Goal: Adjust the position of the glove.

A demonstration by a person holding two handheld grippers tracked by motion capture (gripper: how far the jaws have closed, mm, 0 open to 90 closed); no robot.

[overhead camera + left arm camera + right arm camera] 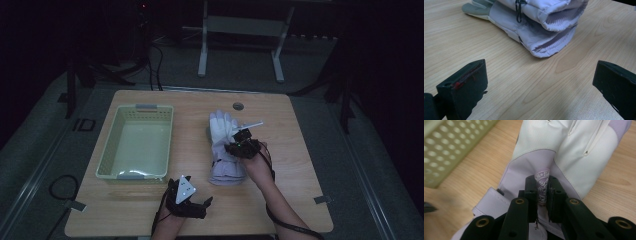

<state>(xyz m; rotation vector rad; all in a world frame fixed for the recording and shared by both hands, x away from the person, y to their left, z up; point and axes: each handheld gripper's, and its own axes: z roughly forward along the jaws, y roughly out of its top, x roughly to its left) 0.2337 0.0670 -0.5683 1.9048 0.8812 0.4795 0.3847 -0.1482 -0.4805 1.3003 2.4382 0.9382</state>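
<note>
A pair of white and lilac gloves (224,145) lies stacked in the middle of the wooden table (300,165). My right gripper (243,143) sits on top of them, shut on a pinched fold of the upper glove (542,185). Near the front edge, my left gripper (189,200) rests low with its jaws wide apart and nothing between them. The left gripper view looks at the gloves' open cuffs (554,37) a little way ahead of the fingers (466,87).
A pale green perforated basket (136,142) stands empty on the table's left half; its wall (446,147) is close to the gloves. A small round grommet (238,106) sits near the far edge. Metal stand legs (240,40) are on the floor beyond.
</note>
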